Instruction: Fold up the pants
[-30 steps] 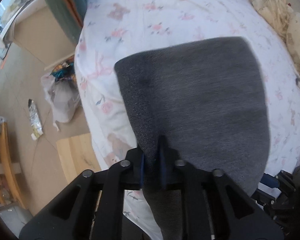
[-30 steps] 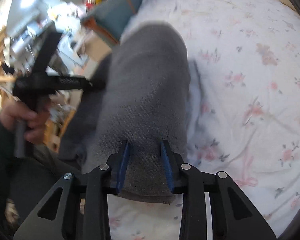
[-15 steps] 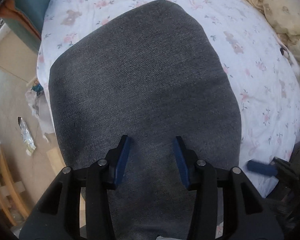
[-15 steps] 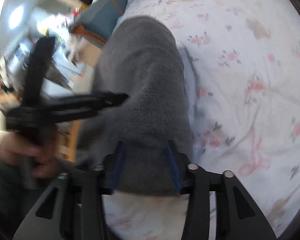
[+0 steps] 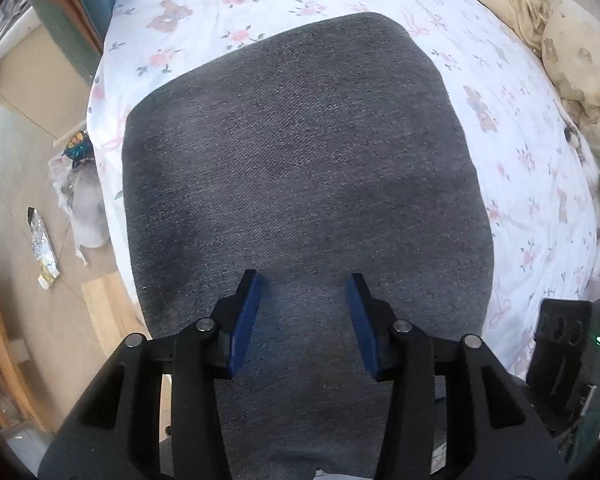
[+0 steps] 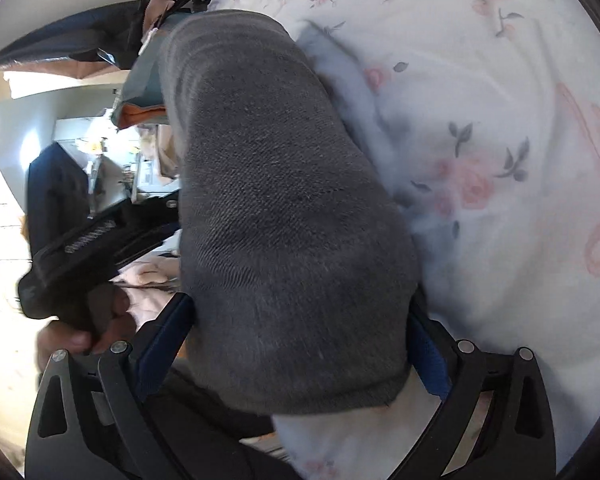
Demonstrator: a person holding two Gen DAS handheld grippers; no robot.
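While the floor point(image 5: 16, 184) at far left carries a plastic bag point(image 5: 80, 200) and a flat wrapper point(image 5: 44, 248), the grey pants point(image 5: 300, 168) lie folded flat on the floral bedsheet point(image 5: 512, 92), near the bed's left edge; the left gripper point(image 5: 303, 312) hovers over their near end with blue pads point(image 5: 244, 320) spread apart, clasping nothing; a cream blanket point(image 5: 560, 40) bunches at far right; in the right wrist view the left hand point(image 6: 88, 320) holds its tool at left; the right gripper point(image 6: 300, 332) straddles the pants' thick folded edge, fingers wide; whether they press the cloth cannot be told
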